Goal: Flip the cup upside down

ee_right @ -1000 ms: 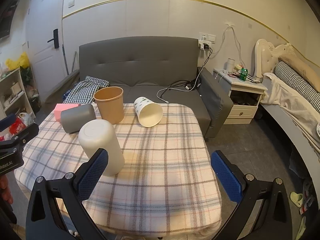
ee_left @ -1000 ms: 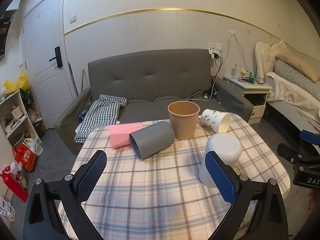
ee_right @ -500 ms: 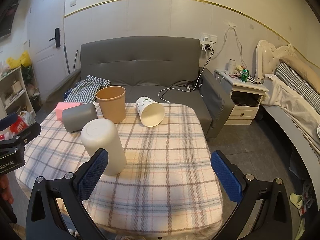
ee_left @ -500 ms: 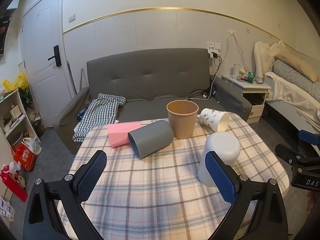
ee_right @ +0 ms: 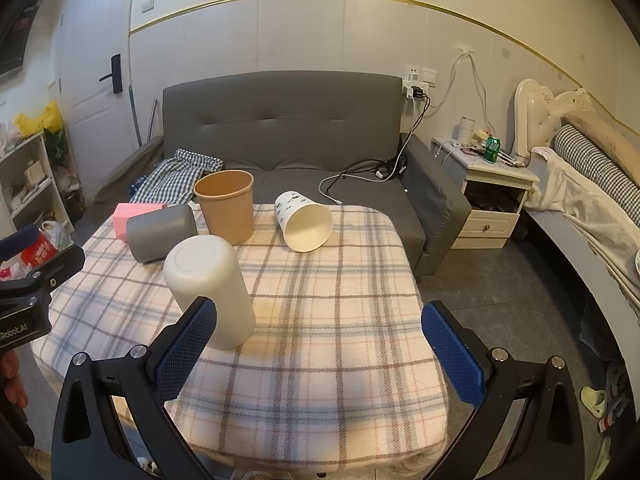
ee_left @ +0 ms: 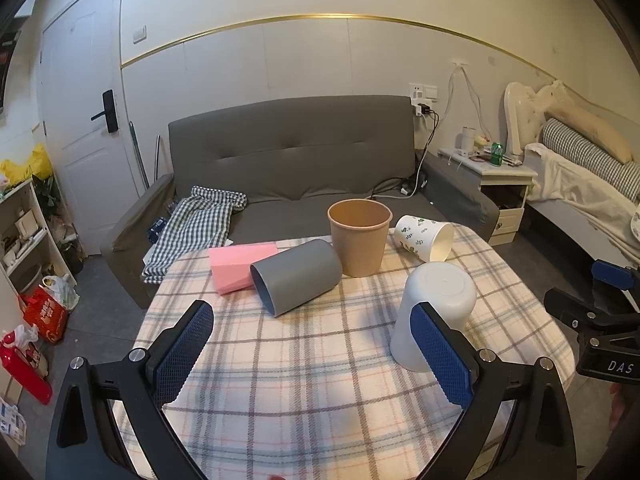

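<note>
While both grippers, left (ee_left: 312,350) and right (ee_right: 318,344), hang spread wide and empty, the white cup (ee_right: 210,290) stands upside down on the plaid table (ee_right: 328,320). Behind the cup: a brown cup (ee_right: 226,210) upright, a grey cup (ee_right: 160,232) and patterned cup (ee_right: 304,226) on their sides, then a sofa (ee_right: 288,132).

- On the black body of the right gripper (ee_left: 608,366), at the right edge of the left wrist view, white letters "DAS" can be read; the rest is cut off.
- On the black body of the left gripper (ee_right: 20,330), at the left edge of the right wrist view, white letters "iRobot.AI" can be read; the beginning is cut off.
</note>
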### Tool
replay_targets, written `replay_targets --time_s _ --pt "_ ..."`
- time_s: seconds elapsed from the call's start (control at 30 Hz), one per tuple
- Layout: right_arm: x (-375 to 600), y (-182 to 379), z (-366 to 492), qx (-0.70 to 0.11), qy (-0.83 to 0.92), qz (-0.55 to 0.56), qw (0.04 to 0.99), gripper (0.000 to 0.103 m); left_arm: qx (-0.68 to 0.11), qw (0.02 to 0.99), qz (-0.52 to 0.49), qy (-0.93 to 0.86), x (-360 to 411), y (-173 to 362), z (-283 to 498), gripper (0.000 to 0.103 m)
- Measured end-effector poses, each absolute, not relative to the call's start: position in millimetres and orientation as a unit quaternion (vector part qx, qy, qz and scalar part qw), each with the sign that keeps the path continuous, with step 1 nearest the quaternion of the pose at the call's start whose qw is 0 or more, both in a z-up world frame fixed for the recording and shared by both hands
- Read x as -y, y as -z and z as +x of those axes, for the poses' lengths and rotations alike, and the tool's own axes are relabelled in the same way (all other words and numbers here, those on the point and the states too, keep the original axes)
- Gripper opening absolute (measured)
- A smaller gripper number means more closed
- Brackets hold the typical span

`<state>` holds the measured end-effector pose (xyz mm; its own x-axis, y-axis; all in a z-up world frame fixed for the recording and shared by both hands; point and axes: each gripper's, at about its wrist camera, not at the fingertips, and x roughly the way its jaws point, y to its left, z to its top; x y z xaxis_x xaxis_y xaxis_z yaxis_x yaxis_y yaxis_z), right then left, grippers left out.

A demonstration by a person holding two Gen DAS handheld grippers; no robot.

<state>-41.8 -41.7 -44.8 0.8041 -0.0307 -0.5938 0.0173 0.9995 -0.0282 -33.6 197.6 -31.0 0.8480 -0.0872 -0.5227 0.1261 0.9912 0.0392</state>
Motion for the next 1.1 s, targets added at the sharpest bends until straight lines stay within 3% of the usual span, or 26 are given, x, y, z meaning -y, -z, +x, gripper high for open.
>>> replay_targets --time_s 1.1 --pt "41.3 47.1 -41.4 -0.317 0.007 -0.014 0.948 0.103 -0.261 0.962 0.056 0.058 -192.0 30.1 -35.4 0.102"
